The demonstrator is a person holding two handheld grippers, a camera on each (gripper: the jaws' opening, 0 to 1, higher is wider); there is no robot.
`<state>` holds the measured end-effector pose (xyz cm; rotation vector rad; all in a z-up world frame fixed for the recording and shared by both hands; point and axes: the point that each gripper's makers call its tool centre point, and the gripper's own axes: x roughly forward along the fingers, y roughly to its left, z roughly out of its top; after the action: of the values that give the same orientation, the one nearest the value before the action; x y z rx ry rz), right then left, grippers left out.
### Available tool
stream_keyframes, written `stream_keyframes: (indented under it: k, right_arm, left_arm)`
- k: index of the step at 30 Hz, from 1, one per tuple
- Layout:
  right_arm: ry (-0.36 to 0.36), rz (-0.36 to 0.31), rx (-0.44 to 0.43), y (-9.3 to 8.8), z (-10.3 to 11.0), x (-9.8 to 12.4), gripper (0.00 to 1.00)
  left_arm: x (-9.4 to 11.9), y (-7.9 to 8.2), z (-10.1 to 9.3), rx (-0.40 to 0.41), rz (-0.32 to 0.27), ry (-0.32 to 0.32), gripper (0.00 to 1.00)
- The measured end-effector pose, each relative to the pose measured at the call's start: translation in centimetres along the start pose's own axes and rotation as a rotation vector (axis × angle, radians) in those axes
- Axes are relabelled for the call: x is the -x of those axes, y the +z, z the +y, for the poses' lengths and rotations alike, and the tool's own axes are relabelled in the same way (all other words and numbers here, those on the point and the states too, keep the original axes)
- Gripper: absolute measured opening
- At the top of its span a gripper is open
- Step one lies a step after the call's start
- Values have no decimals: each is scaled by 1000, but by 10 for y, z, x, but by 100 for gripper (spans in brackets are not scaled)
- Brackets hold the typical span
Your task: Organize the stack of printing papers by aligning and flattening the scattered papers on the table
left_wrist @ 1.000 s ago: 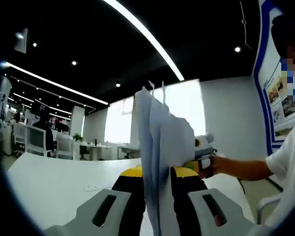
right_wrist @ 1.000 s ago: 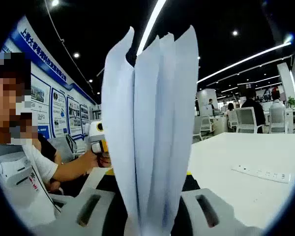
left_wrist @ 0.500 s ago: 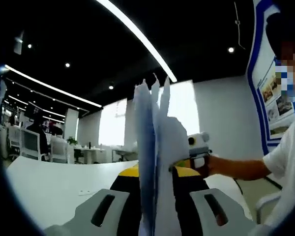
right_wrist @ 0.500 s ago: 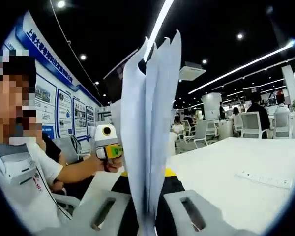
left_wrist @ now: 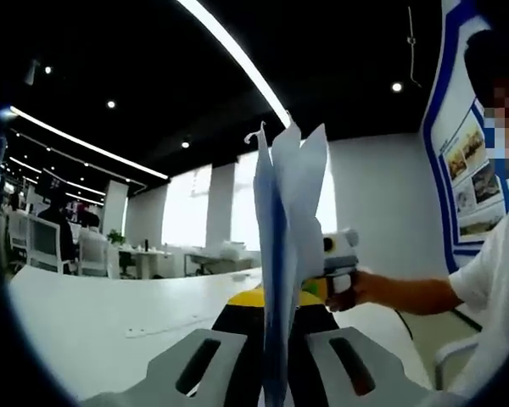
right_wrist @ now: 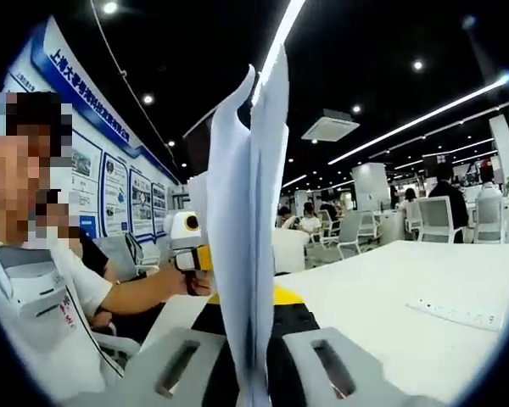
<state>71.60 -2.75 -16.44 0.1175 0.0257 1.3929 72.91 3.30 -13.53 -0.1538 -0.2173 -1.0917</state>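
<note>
Both the left gripper [left_wrist: 271, 373] and right gripper [right_wrist: 250, 373] are closed on the papers [right_wrist: 250, 229], held upright on edge above the table [right_wrist: 407, 288].

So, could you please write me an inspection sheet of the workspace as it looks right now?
Surface: long white table, mostly bare.
Job's things: stack of white printing papers held upright on edge, top corners fanned apart.
Clutter: white power strip lying flat on the table.
Grippers: left gripper and right gripper both shut on the papers from opposite ends.
Cables: nothing seen.
Surroundings: open office with white chairs, seated people, blue-and-white wall poster boards, ceiling strip lights.
</note>
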Motion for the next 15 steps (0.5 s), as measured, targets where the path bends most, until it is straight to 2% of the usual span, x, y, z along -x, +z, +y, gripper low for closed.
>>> stream_keyframes:
  k: [1, 4, 5, 7, 9, 11, 15]
  right_arm:
    - [3, -4, 3, 0, 0, 1, 0]
    - [-11, -16, 1, -2, -5, 3, 14]
    - [-12, -22, -11, -3, -6, 3, 15]
    - [-19, -32, -22, -7, -9, 5, 17]
    - [-47, -45, -13, -11, -14, 6, 25]
    - [-70, -64, -19, -15, -19, 10, 28]
    - [-99, -117, -101, -22, -28, 17, 29]
  left_arm:
    - [1, 1, -1, -6, -4, 1, 6]
    - [5, 8, 1, 2, -24, 7, 6]
    - [5, 8, 1, 5, -26, 7, 6]
    - [7, 17, 3, 8, -48, 17, 6]
    - [8, 25, 3, 9, -68, 22, 5]
    - [11, 35, 4, 9, -93, 23, 5]
    - [14, 52, 4, 3, -127, 28, 5]
